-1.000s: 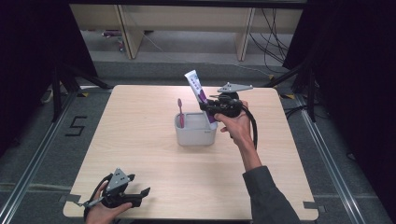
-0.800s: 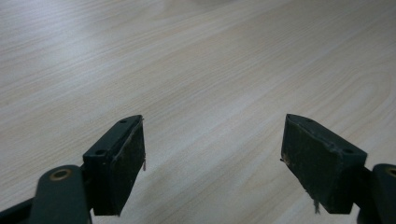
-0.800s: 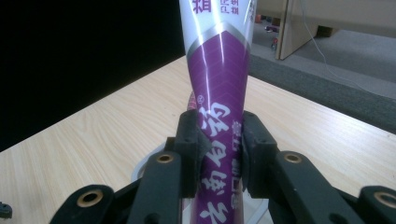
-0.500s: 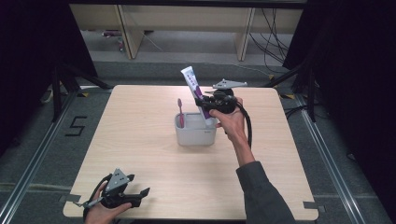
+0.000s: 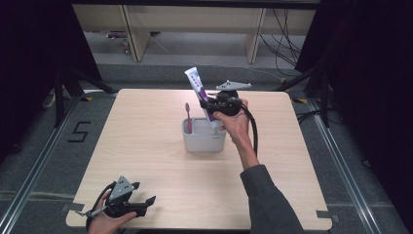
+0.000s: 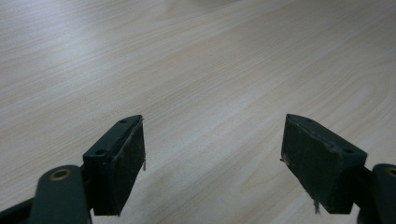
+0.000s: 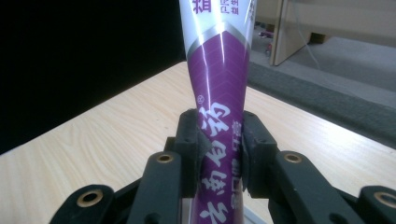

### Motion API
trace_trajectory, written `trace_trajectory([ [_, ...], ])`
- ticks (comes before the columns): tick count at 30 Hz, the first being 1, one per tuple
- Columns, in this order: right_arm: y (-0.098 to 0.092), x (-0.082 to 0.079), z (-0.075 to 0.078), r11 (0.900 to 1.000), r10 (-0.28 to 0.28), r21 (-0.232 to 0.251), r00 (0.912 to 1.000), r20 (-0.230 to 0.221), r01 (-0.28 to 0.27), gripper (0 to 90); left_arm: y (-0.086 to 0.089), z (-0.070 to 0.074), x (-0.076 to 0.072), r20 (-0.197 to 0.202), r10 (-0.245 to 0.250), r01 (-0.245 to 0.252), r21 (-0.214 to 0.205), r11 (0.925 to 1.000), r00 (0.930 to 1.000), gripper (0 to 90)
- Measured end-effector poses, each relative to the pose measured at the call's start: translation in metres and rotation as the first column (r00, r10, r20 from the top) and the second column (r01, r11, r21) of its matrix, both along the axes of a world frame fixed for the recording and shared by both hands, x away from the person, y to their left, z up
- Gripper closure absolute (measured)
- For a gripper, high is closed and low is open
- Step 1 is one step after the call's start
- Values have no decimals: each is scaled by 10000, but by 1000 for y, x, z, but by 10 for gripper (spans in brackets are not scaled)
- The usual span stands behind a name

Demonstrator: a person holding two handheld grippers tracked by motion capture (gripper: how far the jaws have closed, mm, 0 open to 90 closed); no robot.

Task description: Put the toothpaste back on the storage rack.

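Toothpaste tube (image 7: 219, 93) lower, right gripper (image 7: 219, 154) clamped.

purple-and-white toothpaste tube (image 5: 202, 95) tilts over the grey holder (image 5: 203, 140), beside an upright pink toothbrush (image 5: 188, 117).

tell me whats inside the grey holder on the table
A pink toothbrush stands in the grey holder, and the right gripper lowers a toothpaste tube in. Its walls hide the bottom.

Both tools are all black, the left tool (image 5: 127, 204) and right tool (image 5: 214, 104) each topped with a grey three-cornered plate. Brass-looking rivets sit at the jaw links, flat square pads on the left one. A thick black cable (image 5: 253, 127) trails off the right tool, and the person wears a dark grey sleeve (image 5: 265, 197).
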State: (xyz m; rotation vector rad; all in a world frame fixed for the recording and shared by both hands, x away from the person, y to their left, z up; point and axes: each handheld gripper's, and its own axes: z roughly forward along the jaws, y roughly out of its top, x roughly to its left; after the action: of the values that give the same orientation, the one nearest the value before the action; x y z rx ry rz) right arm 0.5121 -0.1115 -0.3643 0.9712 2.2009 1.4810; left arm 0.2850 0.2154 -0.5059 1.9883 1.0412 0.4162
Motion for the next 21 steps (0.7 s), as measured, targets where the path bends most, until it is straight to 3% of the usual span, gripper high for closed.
trace_trajectory([
  [3,2,1,-2,9999,79,110,9999,-62,-78,724,2,1,0,-25,-132,133,248,9996,9999,211],
  [8,5,3,-6,10000,5,-47,10000,-30,-5,724,3,1,0,47,-57,57,199,9998,10000,211],
  [9,8,3,-8,9999,-55,120,9999,-106,56,724,1,0,-1,20,115,-114,-73,9999,9999,211],
  [15,11,6,-13,10000,93,6,10000,10,-93,724,2,0,-1,38,32,-32,-75,10000,10000,211],
  [17,12,6,-15,10000,14,-91,10000,60,-13,724,3,0,-1,19,18,-18,15,10000,10000,211],
  [19,14,4,-17,10000,10,57,9999,-166,-9,724,3,0,-1,12,9,-9,-5,10000,10000,211],
  [20,14,6,-18,9999,122,11,9999,29,-122,724,4,1,-1,-21,-70,70,126,9999,10000,211],
  [21,14,5,-19,10000,62,76,10000,-69,-61,723,5,1,-1,-34,-165,166,248,9996,9999,211],
])
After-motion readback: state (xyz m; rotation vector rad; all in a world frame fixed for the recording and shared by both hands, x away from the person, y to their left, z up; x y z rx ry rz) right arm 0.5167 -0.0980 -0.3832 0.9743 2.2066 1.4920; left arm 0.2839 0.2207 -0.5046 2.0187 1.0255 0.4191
